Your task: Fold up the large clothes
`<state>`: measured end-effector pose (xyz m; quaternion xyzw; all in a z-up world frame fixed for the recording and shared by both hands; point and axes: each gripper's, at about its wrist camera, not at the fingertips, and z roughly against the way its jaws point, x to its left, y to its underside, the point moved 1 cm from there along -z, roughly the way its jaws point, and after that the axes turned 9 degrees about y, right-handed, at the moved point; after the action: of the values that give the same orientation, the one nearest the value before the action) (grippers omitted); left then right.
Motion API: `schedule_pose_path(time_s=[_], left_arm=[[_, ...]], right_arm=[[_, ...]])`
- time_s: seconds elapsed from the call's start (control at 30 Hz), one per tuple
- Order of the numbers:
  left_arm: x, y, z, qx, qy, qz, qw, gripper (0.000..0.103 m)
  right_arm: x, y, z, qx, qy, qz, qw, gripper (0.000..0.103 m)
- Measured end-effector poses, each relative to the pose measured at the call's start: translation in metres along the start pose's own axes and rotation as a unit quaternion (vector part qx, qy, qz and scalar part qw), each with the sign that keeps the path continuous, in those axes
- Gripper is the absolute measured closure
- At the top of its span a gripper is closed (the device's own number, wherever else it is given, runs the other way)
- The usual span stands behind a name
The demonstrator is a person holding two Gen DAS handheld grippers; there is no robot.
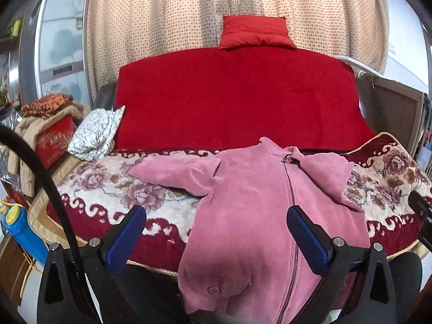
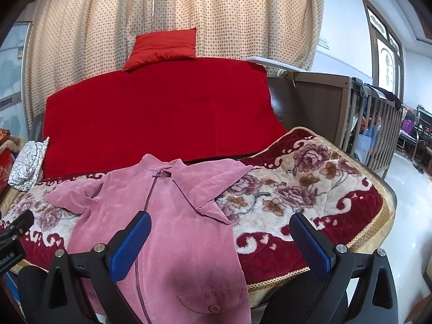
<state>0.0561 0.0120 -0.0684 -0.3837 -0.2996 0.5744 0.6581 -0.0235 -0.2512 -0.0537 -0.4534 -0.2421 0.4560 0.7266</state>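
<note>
Though zipped, pink corduroy jacket [image 1: 251,202] rumpled

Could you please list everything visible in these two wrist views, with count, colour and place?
Zip-up jacket: one, pink, spread front-up on the blanket, hem hanging over the near edge.
Floral blanket: one, cream and maroon, covering the seat.
Red throw: one, over the sofa back.
Small cushion: one, red, atop the sofa back.
Patterned pillow: one, white and grey, at the sofa's left end.
Curtain: one, beige, dotted, behind the sofa.
Crib: one, brown wood, right of the sofa.
Red box: one, left of the sofa, under piled clothes.
Left gripper: black with blue pads, open, above the jacket's hem.
Right gripper: same colours, open, above the jacket's right side.
</note>
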Motion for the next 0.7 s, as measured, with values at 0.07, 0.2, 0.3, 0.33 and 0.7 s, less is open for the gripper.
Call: schedule_pose_path(time_s=[0.07,0.2,0.3,0.33,0.7], left_arm=[[0.001,-0.001,-0.007,0.009,0.004,0.004,0.9999,0.0],[0.001,0.0,-0.02,0.032,0.013,0.007,0.9994,0.0],[0.003,-0.005,-0.03,0.048,0.025,0.008,0.9985,0.0],[0.003,-0.008,-0.033,0.051,0.028,0.009,0.9983,0.0],[0.004,-0.049,-0.074,0.024,-0.004,-0.002,0.9997,0.0]], right_arm=[[0.003,0.0,-0.003,0.002,0.002,0.006,1.0,0.0],[0.01,-0.002,-0.01,0.002,0.005,0.02,1.0,0.0],[0.014,-0.004,-0.017,0.0,0.007,0.029,1.0,0.0],[0.016,-0.006,-0.02,0.0,0.007,0.032,0.999,0.0],[0.038,-0.023,-0.069,0.006,0.01,0.062,0.998,0.0]])
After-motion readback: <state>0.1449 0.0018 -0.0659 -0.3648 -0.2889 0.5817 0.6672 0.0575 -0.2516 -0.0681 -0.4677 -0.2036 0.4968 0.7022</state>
